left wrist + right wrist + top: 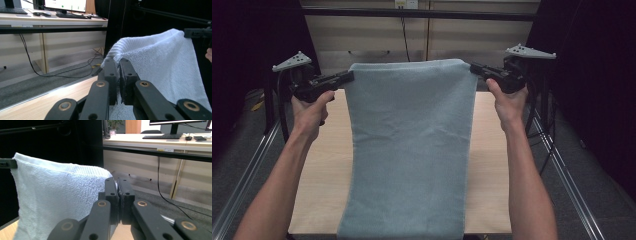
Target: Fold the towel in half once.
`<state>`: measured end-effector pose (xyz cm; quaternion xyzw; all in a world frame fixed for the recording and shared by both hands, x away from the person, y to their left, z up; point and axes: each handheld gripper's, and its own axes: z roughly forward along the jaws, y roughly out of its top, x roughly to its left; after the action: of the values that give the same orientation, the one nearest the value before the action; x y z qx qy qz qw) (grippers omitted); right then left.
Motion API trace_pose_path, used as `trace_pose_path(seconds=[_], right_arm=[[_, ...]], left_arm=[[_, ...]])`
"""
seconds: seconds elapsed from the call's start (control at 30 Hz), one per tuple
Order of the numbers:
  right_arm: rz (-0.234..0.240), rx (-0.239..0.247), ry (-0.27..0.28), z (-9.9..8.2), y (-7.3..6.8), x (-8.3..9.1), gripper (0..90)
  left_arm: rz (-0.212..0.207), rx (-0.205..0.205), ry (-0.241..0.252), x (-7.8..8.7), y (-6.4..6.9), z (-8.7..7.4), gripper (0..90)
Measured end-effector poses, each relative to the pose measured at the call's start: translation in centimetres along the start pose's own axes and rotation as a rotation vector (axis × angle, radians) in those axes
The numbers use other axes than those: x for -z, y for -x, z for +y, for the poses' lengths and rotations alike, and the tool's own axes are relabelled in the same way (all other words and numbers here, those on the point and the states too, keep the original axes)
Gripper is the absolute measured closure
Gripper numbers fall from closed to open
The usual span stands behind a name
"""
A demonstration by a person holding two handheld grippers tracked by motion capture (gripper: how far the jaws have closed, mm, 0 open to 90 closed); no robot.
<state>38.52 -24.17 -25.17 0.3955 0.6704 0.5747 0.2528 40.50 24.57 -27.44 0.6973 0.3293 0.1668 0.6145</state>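
Two grippers hold one towel point(409, 150) stretched between them above the table point(324, 200). In the high view, the left gripper point(348, 76) is clamped on the towel's upper left corner and the right gripper point(473, 67) on its upper right corner. Each gripper is carried in one hand: left hand point(309, 112), right hand point(508, 105).

Towel position: the top edge runs roughly level between the two grippers, raised above the far edge of the table. The cloth hangs down as a flat, light blue-grey sheet. It covers the middle of the table from far edge to near edge, and its lower end passes over the near edge. Bare wood shows along the left and right edges of the table.

Left gripper view: the jaws of the left gripper point(118, 62) are drawn together on a bunched corner of the towel point(160, 60). The other corner is pinched by the right gripper point(190, 33) at the upper right.

Right gripper view: the jaws of the right gripper point(117, 181) are pressed together on the corner of the towel point(55, 195), with a thin fold of cloth between them. The left gripper point(11, 163) grips the opposite corner at the left.

A desk point(160, 138) with a keyboard point(163, 136) stands beyond the table.
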Motion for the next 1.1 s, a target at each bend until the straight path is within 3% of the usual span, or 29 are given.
trace_pose_path(seconds=[0.13, 0.27, 0.47, 0.6, 0.67, 0.83, 0.9, 0.97, 1.03, 1.1], right_arm=[[0.035, 0.020, -0.011, -1.6, -1.3, 1.0, 87.7], [0.083, 0.028, -0.017, -4.2, -2.8, 3.2, 87.7], [0.137, 0.037, -0.066, -8.7, -5.6, 6.7, 87.7], [0.172, 0.033, -0.104, -11.5, -7.6, 9.1, 87.7], [0.183, 0.028, -0.129, -12.9, -8.7, 10.2, 87.7], [0.208, -0.031, -0.221, -18.2, -10.3, 11.7, 87.7], [0.219, -0.087, -0.281, -21.2, -10.6, 11.3, 87.7], [0.216, -0.111, -0.364, -24.0, -10.9, 10.8, 87.7], [0.214, -0.136, -0.418, -25.7, -10.9, 10.2, 87.7], [0.203, -0.124, -0.471, -26.6, -11.0, 9.5, 87.6]], left_arm=[[-0.023, -0.017, -0.013, 1.5, 0.8, -1.4, 86.0], [-0.069, -0.024, -0.015, 3.5, 1.9, -3.7, 86.0], [-0.110, -0.009, -0.066, 6.4, 3.4, -7.5, 86.0], [-0.138, 0.025, -0.090, 8.4, 4.5, -9.6, 86.0], [-0.162, 0.015, -0.110, 9.2, 5.4, -11.0, 86.0], [-0.180, 0.063, -0.222, 10.3, 6.3, -16.3, 86.0], [-0.181, 0.087, -0.300, 10.0, 6.3, -18.8, 85.9], [-0.183, 0.127, -0.376, 9.4, 6.0, -21.0, 85.9], [-0.195, 0.143, -0.445, 8.6, 6.1, -22.8, 85.8], [-0.202, 0.147, -0.497, 7.8, 6.1, -24.0, 85.7]])
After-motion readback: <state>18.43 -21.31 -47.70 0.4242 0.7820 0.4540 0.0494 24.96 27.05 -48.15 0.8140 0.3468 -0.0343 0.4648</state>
